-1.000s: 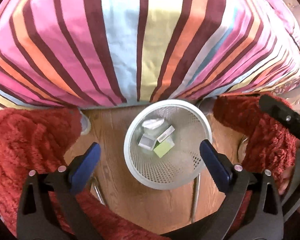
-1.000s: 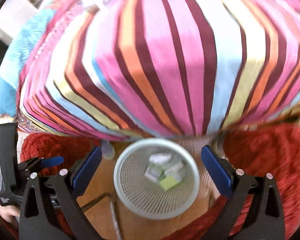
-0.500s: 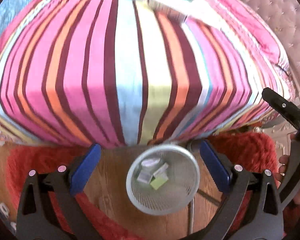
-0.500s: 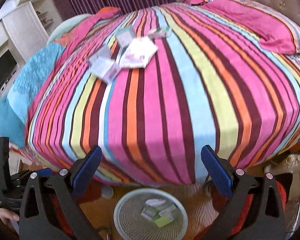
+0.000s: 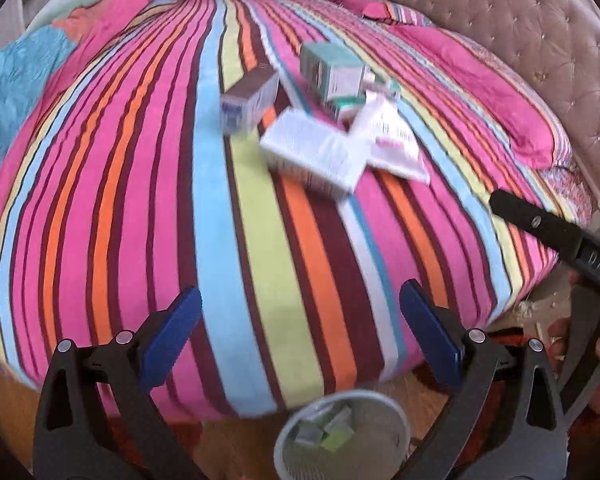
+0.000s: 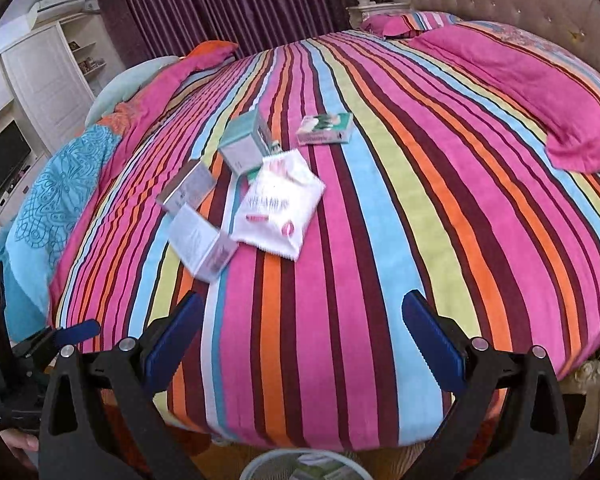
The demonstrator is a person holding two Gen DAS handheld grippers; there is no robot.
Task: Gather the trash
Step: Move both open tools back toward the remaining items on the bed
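We hold both the left gripper [image 5: 300,332] and right gripper [image 6: 302,338] wide and empty, so next we reach ahead for the white packet [image 6: 280,204] and drop it in the bin [image 5: 342,436] just below.

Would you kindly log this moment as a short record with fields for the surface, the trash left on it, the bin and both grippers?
surface: striped bedspread
trash left: white packet, white flat box, grey box, teal box, green-and-white box, clustered left of the bed's centre
bin: white mesh bin on the floor at the bed's foot, several small boxes inside
left gripper: open, empty, above the bin
right gripper: open, empty, facing the bed
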